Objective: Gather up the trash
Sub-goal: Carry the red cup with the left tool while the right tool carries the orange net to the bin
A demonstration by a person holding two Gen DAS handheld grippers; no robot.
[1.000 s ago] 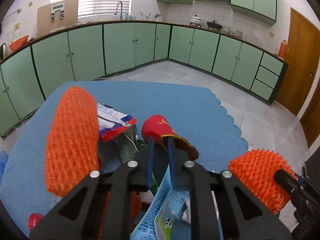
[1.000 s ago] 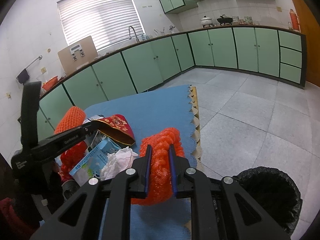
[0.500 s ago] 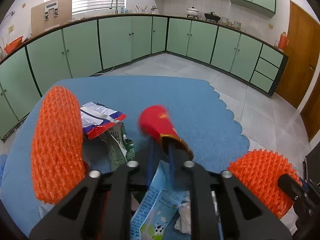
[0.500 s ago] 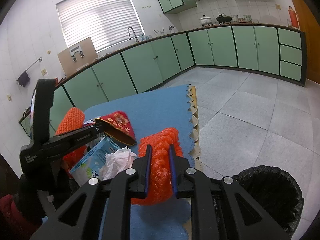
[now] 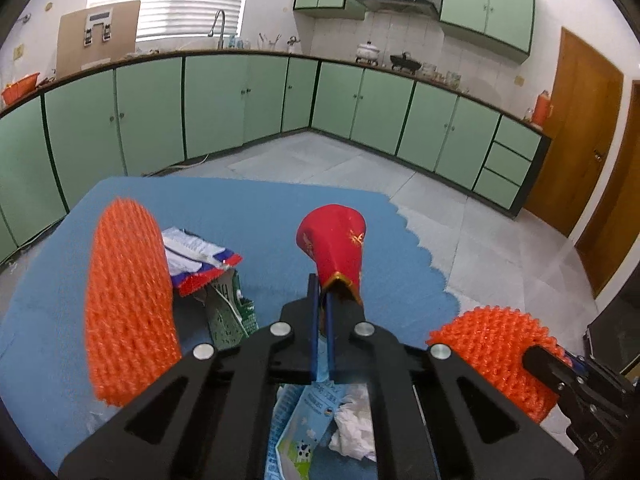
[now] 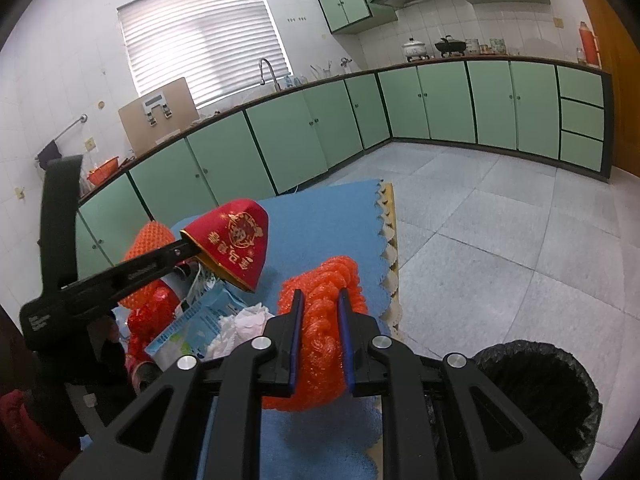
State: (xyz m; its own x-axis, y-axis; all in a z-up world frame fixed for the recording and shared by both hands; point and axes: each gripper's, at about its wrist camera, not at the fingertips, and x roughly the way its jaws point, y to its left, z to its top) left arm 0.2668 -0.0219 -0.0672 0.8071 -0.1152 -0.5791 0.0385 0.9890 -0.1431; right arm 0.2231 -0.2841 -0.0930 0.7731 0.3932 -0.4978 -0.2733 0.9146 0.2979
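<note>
My left gripper (image 5: 323, 286) is shut on the rim of a red paper cup with gold print (image 5: 334, 242) and holds it above the blue mat (image 5: 248, 208); the cup also shows in the right wrist view (image 6: 232, 244). My right gripper (image 6: 320, 300) is shut on an orange foam net (image 6: 324, 332), which also shows in the left wrist view (image 5: 496, 356). A black-lined trash bin (image 6: 540, 396) stands on the floor at the lower right. A second orange foam net (image 5: 126, 304) lies on the left of the trash pile.
On the mat lie a red, white and blue wrapper (image 5: 196, 258), a green printed carton (image 5: 230, 312), a blue milk carton (image 5: 304, 420) and crumpled white tissue (image 5: 354, 428). Green kitchen cabinets (image 5: 360, 108) line the walls beyond a tiled floor (image 6: 500, 232).
My left gripper has lifted the red cup up from the trash pile, and the cup now points upward. My right gripper has kept its hold on the orange net.
</note>
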